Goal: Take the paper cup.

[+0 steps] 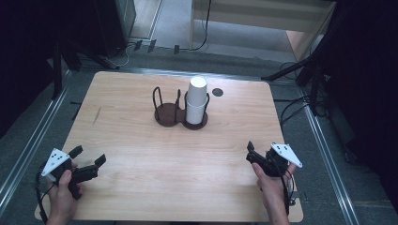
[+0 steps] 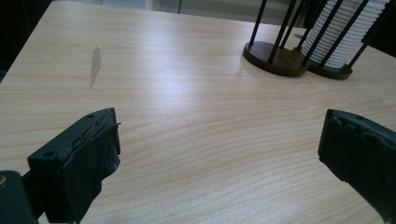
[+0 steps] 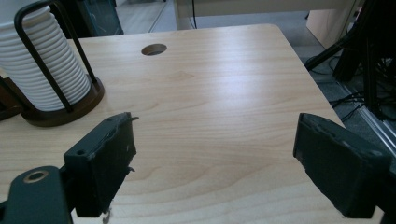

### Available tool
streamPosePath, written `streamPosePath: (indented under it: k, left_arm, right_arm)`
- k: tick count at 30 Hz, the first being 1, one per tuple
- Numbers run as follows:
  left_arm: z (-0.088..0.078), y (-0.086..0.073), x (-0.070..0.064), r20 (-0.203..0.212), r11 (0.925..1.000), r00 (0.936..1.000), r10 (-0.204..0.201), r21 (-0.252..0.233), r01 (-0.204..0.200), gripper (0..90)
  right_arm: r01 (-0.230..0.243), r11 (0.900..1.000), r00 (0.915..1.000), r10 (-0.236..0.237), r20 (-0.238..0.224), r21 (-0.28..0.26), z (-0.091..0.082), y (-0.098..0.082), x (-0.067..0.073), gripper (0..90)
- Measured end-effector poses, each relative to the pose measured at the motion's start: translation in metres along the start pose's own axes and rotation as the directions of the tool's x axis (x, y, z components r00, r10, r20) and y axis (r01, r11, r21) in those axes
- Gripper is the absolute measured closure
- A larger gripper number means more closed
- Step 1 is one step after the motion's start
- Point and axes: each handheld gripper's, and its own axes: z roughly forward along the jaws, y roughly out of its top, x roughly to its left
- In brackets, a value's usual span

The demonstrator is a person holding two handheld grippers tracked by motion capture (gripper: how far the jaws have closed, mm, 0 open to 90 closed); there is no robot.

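High view: stack of white cups (image 1: 197, 101) upright in right ring of dark two-ring holder (image 1: 180, 110), long axis vertical, closed end up; left ring empty. Left gripper (image 1: 89, 161) and right gripper (image 1: 249, 152) well short of holder, at near table edge, nothing held; work judged not begun. Left gripper view: jaws wide apart, empty; holder (image 2: 280, 58) far ahead. Right gripper view: jaws wide apart, empty; stack (image 3: 42, 70) ahead, round hole (image 3: 154, 49) in table (image 3: 224, 93) beyond holder.
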Motion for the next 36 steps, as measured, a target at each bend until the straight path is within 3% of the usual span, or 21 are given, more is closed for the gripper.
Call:
streamPosePath:
  k: [21, 36]
  left_arm:
    - [0.0, 0.0, 0.001, 0.004, 1.0, 1.0, -0.004, -0.001, 0.004, 0.0]
    - [0.0, 0.0, 0.001, 0.009, 1.0, 0.9999, -0.007, -0.001, 0.007, 0.0]
  right_arm:
    - [0.066, 0.997, 0.9957, -0.069, -0.062, -0.035, 0.021, 0.041, 0.045, 12.4]
    - [0.081, 0.995, 0.9896, -0.087, -0.115, -0.052, 0.036, 0.065, 0.076, 12.5]
